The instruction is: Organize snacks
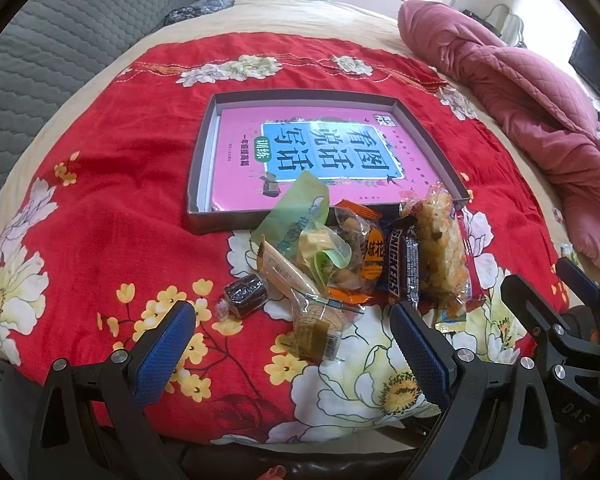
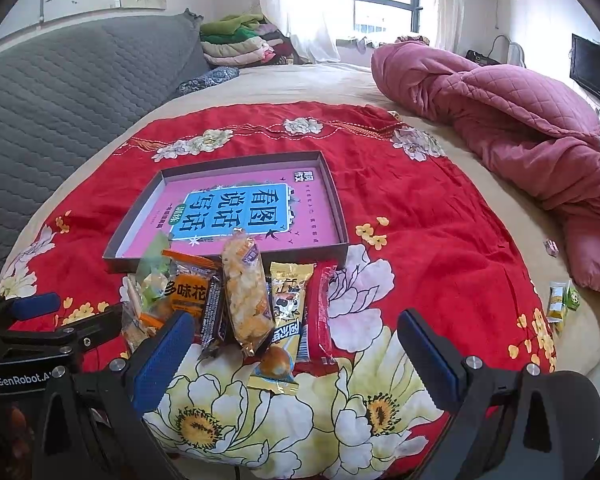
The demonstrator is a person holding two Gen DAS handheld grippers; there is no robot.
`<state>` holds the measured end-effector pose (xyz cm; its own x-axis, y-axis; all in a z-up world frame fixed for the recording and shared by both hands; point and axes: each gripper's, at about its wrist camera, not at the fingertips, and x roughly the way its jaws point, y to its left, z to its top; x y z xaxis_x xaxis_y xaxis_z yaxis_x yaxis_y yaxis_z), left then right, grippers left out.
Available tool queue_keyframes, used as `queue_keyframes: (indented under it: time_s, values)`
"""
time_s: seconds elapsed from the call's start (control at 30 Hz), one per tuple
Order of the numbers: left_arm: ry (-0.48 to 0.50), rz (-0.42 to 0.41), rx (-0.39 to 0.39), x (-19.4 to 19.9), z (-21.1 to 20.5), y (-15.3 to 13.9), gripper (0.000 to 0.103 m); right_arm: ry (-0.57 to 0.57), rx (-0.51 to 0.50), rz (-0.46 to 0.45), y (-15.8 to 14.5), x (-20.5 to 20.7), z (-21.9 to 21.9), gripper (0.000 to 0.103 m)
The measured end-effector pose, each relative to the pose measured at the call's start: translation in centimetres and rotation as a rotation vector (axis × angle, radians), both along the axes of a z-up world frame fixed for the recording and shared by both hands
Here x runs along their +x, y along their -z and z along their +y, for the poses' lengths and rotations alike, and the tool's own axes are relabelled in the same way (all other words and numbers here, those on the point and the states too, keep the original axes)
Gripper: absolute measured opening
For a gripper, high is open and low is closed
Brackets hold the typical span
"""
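Observation:
A pile of wrapped snacks lies on the red flowered cloth in front of a shallow grey box that holds a pink book. The pile includes a Snickers bar, a puffed rice bar, an orange peanut pack, a green pack, a cracker pack and a dark candy. My left gripper is open just before the pile. My right gripper is open near the rice bar, a red bar and a yellow pack.
A crumpled pink quilt lies at the right of the bed. A grey padded headboard is at the left. Two small snack packs lie off the cloth at the right. Folded clothes are stacked at the back.

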<state>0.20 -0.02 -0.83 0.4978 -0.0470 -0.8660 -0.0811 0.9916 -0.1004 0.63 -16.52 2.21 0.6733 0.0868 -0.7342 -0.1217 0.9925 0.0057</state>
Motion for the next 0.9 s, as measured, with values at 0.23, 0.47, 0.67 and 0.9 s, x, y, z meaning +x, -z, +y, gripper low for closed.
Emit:
queue_keyframes:
  time_s: [0.23, 0.47, 0.67, 0.9]
  values:
    - [0.000, 0.002, 0.000, -0.08, 0.13, 0.05, 0.098, 0.002, -0.001, -0.001, 0.04, -0.02, 0.01, 0.102]
    - [0.002, 0.004, 0.002, -0.12, 0.22, 0.00, 0.098, 0.001, -0.001, 0.001, 0.13, -0.03, 0.01, 0.102]
    - [0.002, 0.008, -0.001, -0.06, 0.14, 0.09, 0.098, 0.001, -0.001, 0.001, 0.14, -0.03, 0.03, 0.102]
    - [0.001, 0.013, -0.008, 0.06, 0.14, 0.33, 0.098, 0.000, 0.001, 0.001, 0.19, 0.01, 0.05, 0.102]
